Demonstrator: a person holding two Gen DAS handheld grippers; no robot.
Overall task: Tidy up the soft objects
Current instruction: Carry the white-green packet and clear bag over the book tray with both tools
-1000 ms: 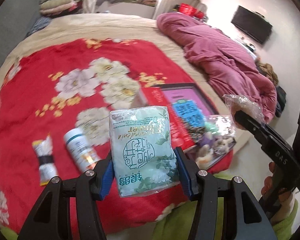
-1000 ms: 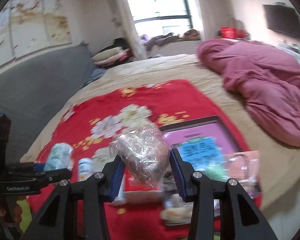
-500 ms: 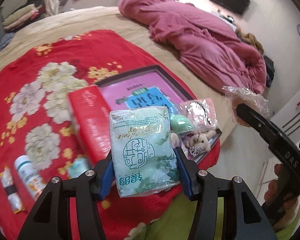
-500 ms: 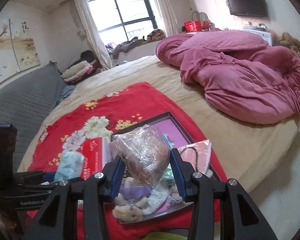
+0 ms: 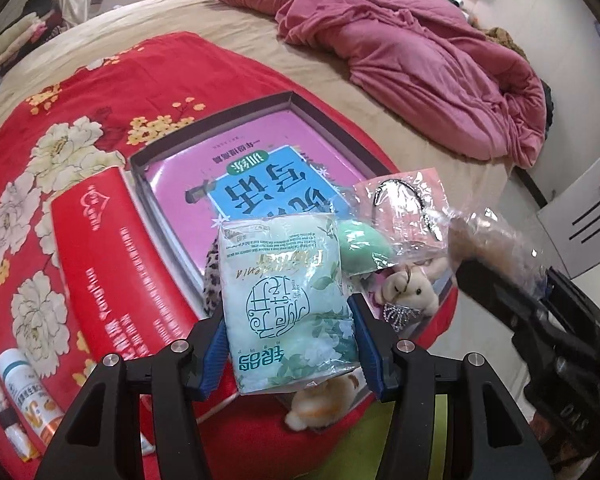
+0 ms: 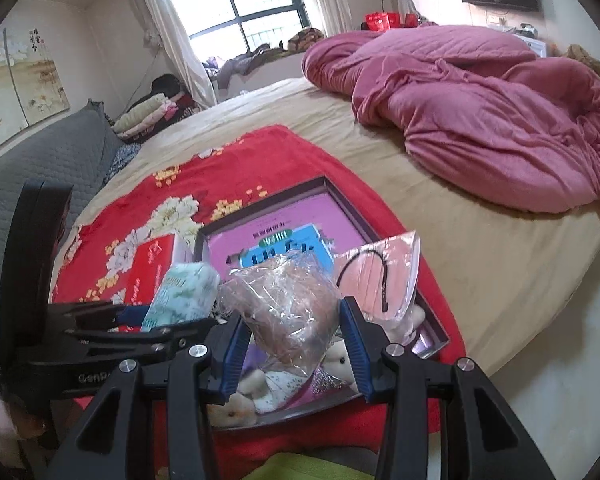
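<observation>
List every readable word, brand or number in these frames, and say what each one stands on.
"Flower", upside down: green tissue pack in the left tool.
"GenPa…", cut off: left tool's body, right wrist view.
Chinese print on the pink book, red box and white bottle: not legible to me.

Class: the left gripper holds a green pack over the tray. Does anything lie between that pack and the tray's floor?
Yes. Under the green pack the near end of the tray is filled with soft toys and a green sponge. The far end holds only a book.

right gripper [image 6: 294, 344] clamps plastic-wrapped bundle [image 6: 288, 308] | above dark tray [image 6: 432, 320]
</observation>
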